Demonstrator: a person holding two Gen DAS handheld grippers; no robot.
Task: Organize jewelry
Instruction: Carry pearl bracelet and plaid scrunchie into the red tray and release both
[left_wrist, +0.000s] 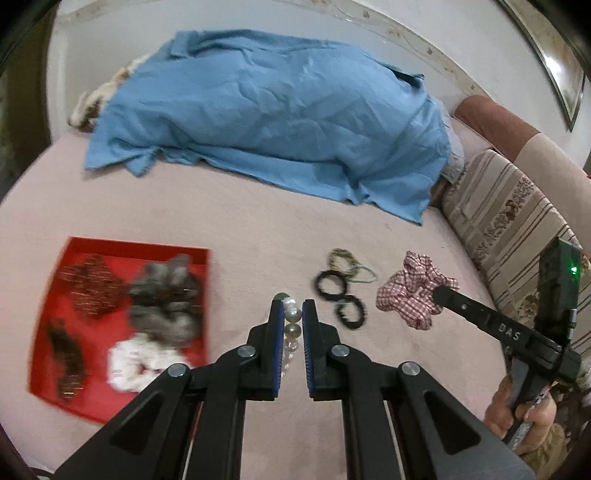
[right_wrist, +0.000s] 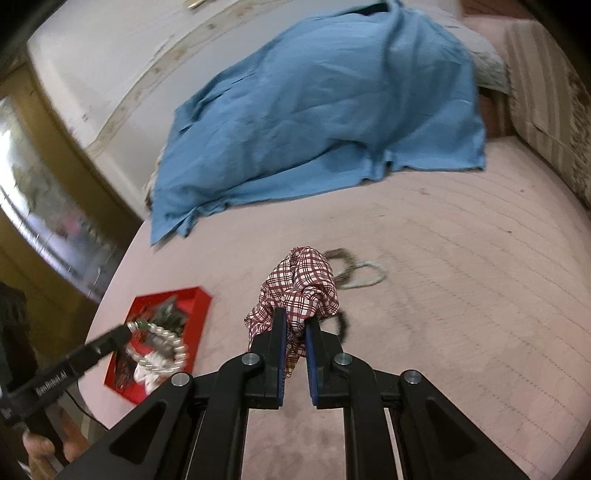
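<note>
Left wrist view: a red tray (left_wrist: 51, 302) is seen lying on the pink bed (left_wrist: 258, 229), to the left. Inside it, a grey fluffy scrunchie (left_wrist: 166, 299), a white scrunchie (left_wrist: 140, 363) and some dark beaded pieces (left_wrist: 92, 286) are kept. They are blurred, so more cannot be told.

The left gripper (left_wrist: 293, 306) is clenched on a pearl bracelet (left_wrist: 291, 325). The pearls are pinched between the blue pads, and the bracelet is held up above the bed. In the right wrist view the same bracelet (right_wrist: 162, 347) is seen hanging from the left gripper (right_wrist: 127, 330), in front of the tray (right_wrist: 201, 295).

The right gripper (right_wrist: 295, 321) is clenched on a checked scrunchie (right_wrist: 303, 284). The cloth is bunched up over the fingertips and is lifted off the bed. Both grippers are pointed forward and down.

On the bed between the two grippers, two black hair ties (left_wrist: 340, 295) and some thin bead loops (left_wrist: 351, 264) are left lying, outside the tray. A big blue cloth (left_wrist: 266, 110) is spread at the far side. At the lower right, a hand (left_wrist: 524, 417) is seen wrapped round the right gripper's handle.
</note>
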